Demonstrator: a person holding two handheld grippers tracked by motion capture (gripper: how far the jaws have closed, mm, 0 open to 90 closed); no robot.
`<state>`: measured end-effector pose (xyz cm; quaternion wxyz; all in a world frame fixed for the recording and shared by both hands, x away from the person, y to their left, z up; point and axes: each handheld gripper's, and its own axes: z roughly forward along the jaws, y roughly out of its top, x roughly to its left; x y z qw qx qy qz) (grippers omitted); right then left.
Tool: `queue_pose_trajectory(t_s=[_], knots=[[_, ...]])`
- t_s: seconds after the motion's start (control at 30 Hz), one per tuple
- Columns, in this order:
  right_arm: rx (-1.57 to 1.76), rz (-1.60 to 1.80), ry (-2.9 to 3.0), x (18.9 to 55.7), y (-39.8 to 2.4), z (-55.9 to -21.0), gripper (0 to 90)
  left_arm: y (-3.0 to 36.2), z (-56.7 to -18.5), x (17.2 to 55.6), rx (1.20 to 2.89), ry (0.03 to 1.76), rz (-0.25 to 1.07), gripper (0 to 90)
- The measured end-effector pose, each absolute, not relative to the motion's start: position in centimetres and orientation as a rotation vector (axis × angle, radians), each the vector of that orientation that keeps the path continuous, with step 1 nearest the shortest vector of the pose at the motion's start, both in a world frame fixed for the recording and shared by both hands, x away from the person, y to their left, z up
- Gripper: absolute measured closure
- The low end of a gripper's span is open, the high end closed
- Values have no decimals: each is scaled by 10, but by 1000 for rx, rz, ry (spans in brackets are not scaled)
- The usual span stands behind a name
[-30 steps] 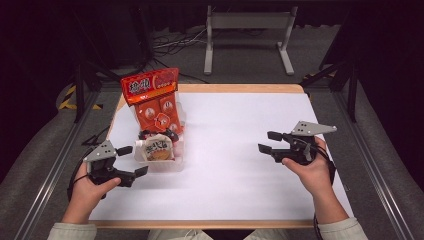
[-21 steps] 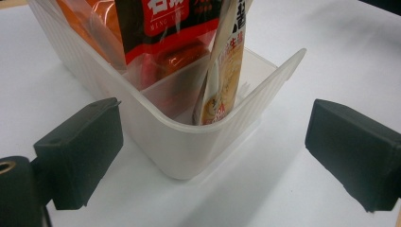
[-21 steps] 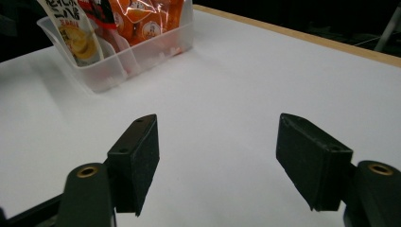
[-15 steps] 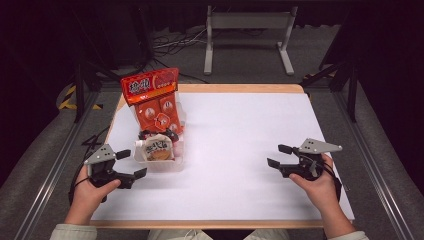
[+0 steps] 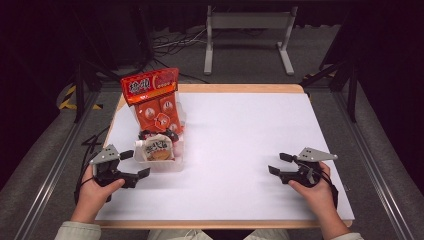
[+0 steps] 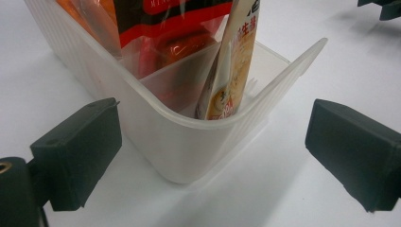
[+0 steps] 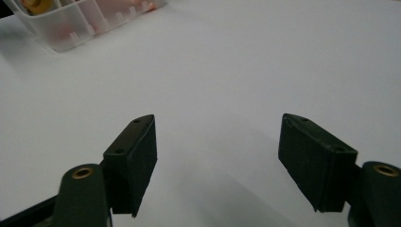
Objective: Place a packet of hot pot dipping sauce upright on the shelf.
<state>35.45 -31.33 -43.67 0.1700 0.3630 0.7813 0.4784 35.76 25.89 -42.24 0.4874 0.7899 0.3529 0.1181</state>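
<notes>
A clear plastic bin (image 5: 176, 161) stands at the table's left. A tall red snack bag (image 5: 152, 95) and a small pale packet (image 5: 157, 149) stand upright in it. My left gripper (image 5: 137, 163) is open just in front of the bin's near left corner. In the left gripper view the bin's rounded corner (image 6: 189, 142) sits between the two black jaws, apart from both, with the packet (image 6: 231, 71) and the red bag (image 6: 179, 19) inside. My right gripper (image 5: 276, 163) is low over the table at the front right. Its jaws have just been opening and hold nothing (image 7: 217, 127).
The white table top (image 5: 240, 130) lies bare between the two grippers. A wooden edge (image 5: 240, 88) runs along its far side. Beyond it are a metal stand (image 5: 247, 22), cables and dark floor. The right gripper's tips (image 6: 383, 7) show far off in the left gripper view.
My right gripper has sunk toward the table and come nearer the front edge, its jaws a little wider. The left gripper and the bin have stayed put.
</notes>
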Motion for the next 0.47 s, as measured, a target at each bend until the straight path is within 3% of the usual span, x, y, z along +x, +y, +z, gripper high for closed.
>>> queue_pose_trajectory(t_s=[0.47], knots=[[1037, 1352, 2217, 355, -315, -440, 290, 259, -425, 359, 1896, 842, 278, 35]])
